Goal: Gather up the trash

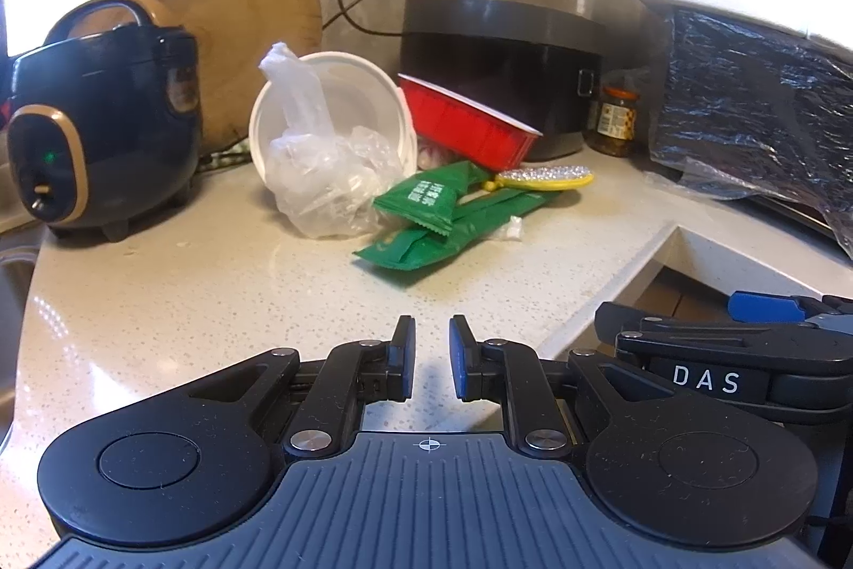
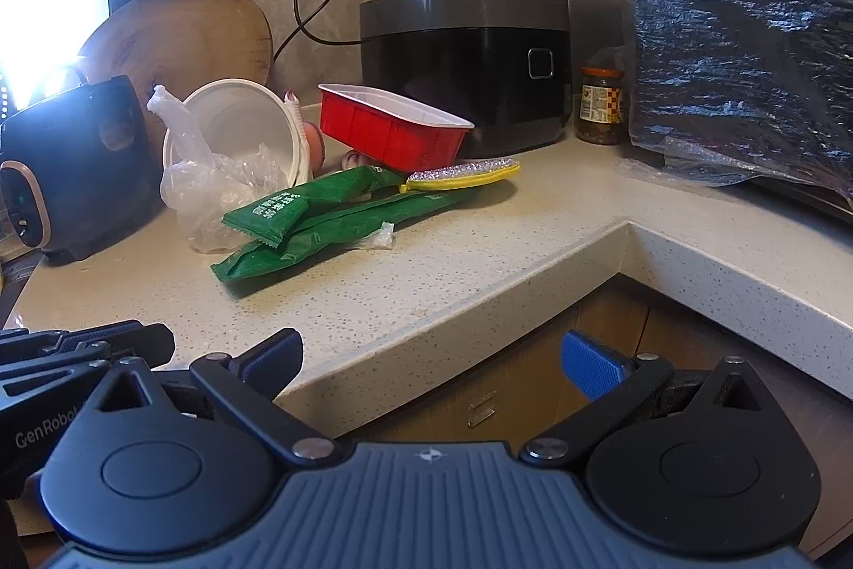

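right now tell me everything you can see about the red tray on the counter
The red tray is a shallow rectangular container that looks like thin plastic, with ribbed red walls and a pale rim. It sits tilted, not flat: its open top faces up and toward the camera. It looks empty. It stands in front of the black cooker, right of the white bowl. Its lower edge rests over the green wrappers and the glittery yellow-edged piece. Neither gripper touches it.

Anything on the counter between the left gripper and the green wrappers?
No. In the left wrist view only bare speckled counter lies between the left gripper and the green wrappers.
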